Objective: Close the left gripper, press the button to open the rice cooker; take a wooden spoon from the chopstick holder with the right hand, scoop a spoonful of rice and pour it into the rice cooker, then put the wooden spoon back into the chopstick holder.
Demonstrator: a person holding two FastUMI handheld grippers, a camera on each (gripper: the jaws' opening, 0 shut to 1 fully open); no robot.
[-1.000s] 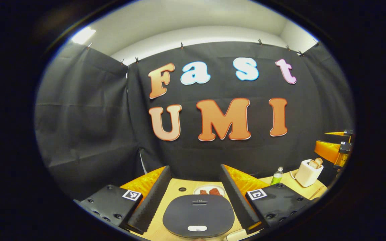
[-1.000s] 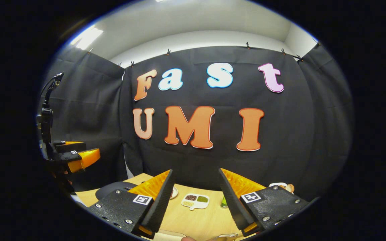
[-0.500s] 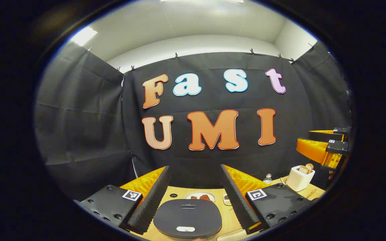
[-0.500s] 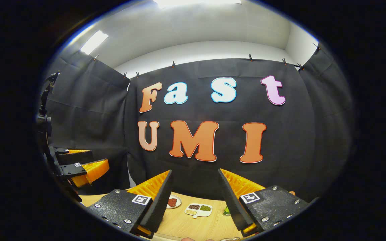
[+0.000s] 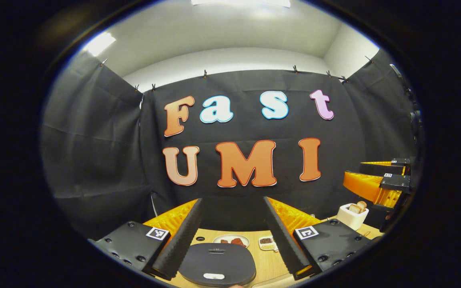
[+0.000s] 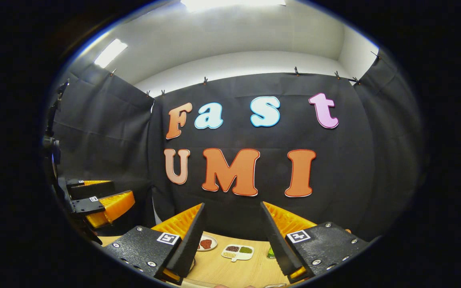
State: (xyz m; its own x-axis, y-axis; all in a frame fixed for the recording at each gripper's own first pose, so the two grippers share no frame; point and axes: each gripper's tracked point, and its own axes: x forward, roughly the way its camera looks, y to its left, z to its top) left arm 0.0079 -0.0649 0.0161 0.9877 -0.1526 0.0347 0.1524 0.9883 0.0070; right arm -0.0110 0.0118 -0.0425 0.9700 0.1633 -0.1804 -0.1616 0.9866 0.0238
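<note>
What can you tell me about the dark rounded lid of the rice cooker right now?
The dark, matte, rounded-rectangle rice cooker lid shows low in the left gripper view, between the open fingers of the left gripper, which hovers above without touching it. It is shut and lies flat. A small slot-like mark sits at its far edge and a pale oval piece, maybe the button, at its near edge. The cooker stands on the light wooden table, in front of a white plate of reddish food. Its body is hidden below.

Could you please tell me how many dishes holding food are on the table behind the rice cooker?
2: a round plate behind the rice cooker, and a divided dish beside it. Others may be hidden.
</note>
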